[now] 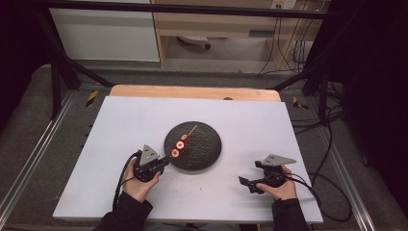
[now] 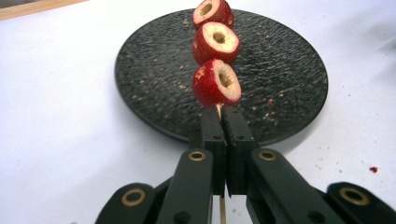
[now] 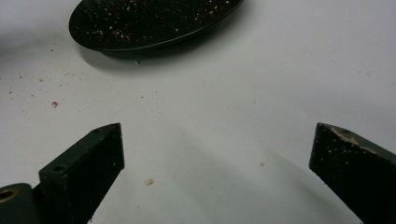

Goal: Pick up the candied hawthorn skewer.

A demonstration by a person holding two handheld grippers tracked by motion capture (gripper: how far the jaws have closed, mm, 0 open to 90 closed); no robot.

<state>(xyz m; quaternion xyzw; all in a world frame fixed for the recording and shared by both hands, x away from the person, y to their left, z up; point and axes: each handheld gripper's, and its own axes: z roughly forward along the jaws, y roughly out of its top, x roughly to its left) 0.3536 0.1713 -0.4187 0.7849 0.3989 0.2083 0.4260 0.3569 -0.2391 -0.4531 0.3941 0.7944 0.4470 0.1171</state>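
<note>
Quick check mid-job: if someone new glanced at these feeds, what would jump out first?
Three red cored fruit pieces on a thin wooden skewer, held over the black plate at the middle of the white table. The left gripper pinches the skewer's near end with jaws shut, at the plate's near-left edge. The right gripper rests apart to the plate's right, jaws wide open over crumb-flecked table.
</note>
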